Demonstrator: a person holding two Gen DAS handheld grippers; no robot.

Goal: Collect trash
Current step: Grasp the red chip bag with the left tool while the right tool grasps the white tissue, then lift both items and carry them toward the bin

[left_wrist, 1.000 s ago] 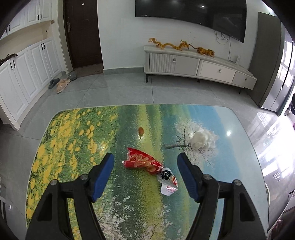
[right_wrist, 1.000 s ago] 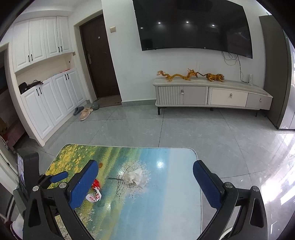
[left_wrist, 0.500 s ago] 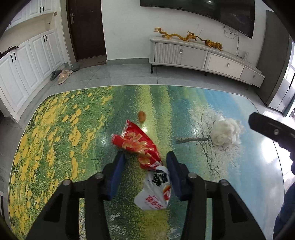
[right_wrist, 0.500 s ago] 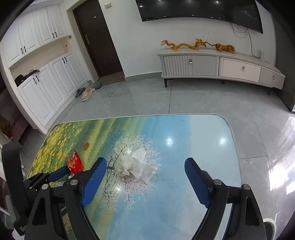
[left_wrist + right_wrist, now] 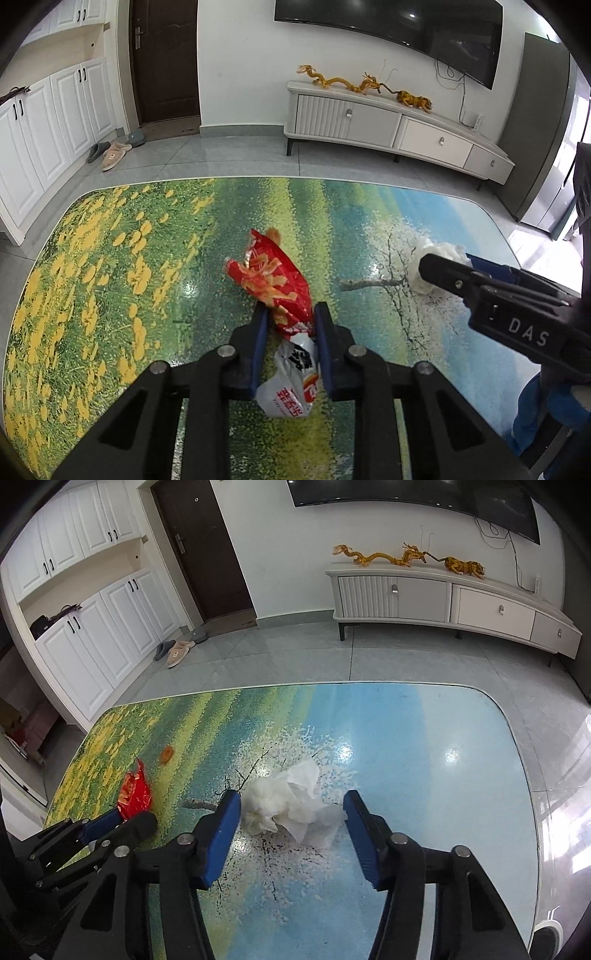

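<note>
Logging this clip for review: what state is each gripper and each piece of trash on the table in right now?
left gripper: jaws closing around the red snack wrapper.
red snack wrapper: crumpled, lying on the table.
right gripper: jaws closing, tissue between them.
tissue: crumpled, resting on the table.
small orange scrap: loose, untouched.
table: trash not yet cleared.

Home living room. Landmark: low white TV cabinet (image 5: pixel 454 598) against the far wall. Wall-mounted TV (image 5: pixel 391 33) above it; golden dragon ornaments (image 5: pixel 406 557) on top. Dark entry door (image 5: pixel 203 550) left of it, slippers (image 5: pixel 177 651) on grey floor tiles nearby. White cupboards (image 5: pixel 92 609) further left. Landscape-print table (image 5: pixel 424 738) in front.
</note>
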